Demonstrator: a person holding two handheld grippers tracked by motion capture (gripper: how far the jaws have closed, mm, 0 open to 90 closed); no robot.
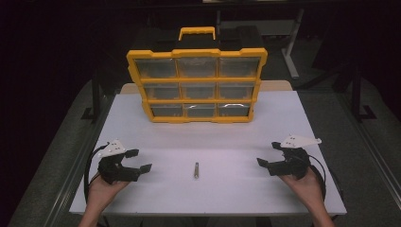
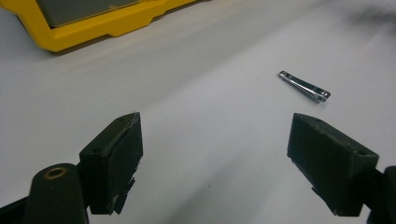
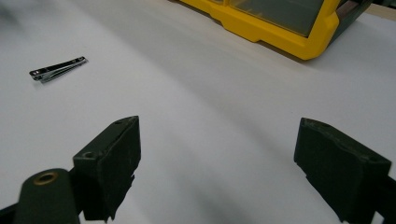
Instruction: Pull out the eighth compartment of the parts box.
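A small metal nail clipper (image 1: 196, 170) lies flat near the table's front middle; it also appears as a shiny clipper (image 2: 304, 87) ahead and right in the left gripper view, and as the clipper (image 3: 58, 68) far left in the right gripper view. A yellow and black organiser case (image 1: 196, 83) with clear drawers stands upright at the back. My left gripper (image 1: 139, 160) rests at the front left, jaws wide open and empty (image 2: 215, 163). At the front right my right gripper (image 1: 267, 154) is open too, nothing between its jaws (image 3: 217, 168). Both point inward toward the clipper, well apart from it.
The white table (image 1: 208, 142) has bare surface around the clipper. Its front edge runs just below my hands. Dark floor and metal stand legs (image 1: 289, 56) lie beyond the table at the back right.
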